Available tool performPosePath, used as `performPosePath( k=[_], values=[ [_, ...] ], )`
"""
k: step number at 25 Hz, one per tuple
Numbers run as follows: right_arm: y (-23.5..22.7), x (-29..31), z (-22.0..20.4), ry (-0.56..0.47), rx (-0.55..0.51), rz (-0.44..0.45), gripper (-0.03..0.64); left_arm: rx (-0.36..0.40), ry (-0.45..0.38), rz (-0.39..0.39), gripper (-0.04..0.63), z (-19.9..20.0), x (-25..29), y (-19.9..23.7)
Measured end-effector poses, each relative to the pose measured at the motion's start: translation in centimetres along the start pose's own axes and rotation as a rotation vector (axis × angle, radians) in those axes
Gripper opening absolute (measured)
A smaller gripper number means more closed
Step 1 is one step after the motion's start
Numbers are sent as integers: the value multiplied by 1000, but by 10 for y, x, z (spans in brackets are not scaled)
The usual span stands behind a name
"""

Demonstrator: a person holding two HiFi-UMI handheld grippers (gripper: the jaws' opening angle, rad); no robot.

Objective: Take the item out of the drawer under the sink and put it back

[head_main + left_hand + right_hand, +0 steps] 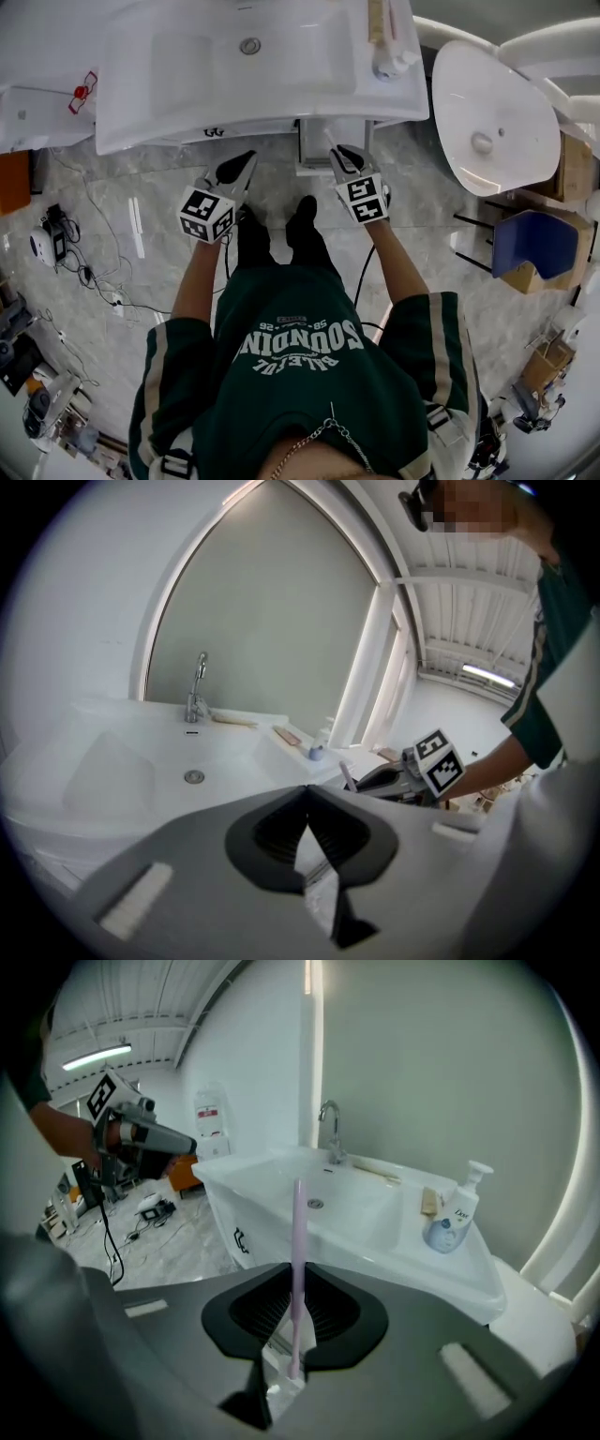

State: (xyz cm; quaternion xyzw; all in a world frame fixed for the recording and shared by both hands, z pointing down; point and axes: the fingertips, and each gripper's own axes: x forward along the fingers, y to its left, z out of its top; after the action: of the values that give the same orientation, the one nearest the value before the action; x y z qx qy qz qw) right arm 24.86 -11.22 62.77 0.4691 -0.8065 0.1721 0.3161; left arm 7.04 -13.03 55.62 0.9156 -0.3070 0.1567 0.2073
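The right tool [296, 1267] is pressed shut on a thin pink stick [298, 1232], the task's item. The stick runs straight out past the tool's tips, and its near end lies back in the gap behind them. In the right gripper view the far end shows against the white sink [366, 1213]. In the head view this tool [347, 159] is held just in front of the sink's [187, 84] front edge, toward its right-hand end. Its tips are at a white box-shaped drawer [319, 141] that juts out from under that edge. The stick itself cannot be made out there.

The left tool [305, 789] has its jaws pressed together with nothing between them. From above it [242, 166] is also near the front edge, left of the drawer and apart from the right tool. Its own view looks across the basin [122, 761] to the tap [197, 688] at the back edge, and the right tool [361, 782] with its stick [347, 774] shows off to the right.

A pump bottle [450, 1215] and a wooden brush [429, 1201] sit at the right end of the sink's top. The person stands on a grey marble floor [122, 216].
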Motion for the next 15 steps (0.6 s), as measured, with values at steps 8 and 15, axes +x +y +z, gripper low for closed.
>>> performPosePath(
  k=[8,15],
  values=[
    [-3,75,-72,167,-108,85,49,-44,17,34,49,-35,9,-2],
    [-12,138,-120,294,-152,111,49,-84,8,94,49,-58,9,6]
  ],
)
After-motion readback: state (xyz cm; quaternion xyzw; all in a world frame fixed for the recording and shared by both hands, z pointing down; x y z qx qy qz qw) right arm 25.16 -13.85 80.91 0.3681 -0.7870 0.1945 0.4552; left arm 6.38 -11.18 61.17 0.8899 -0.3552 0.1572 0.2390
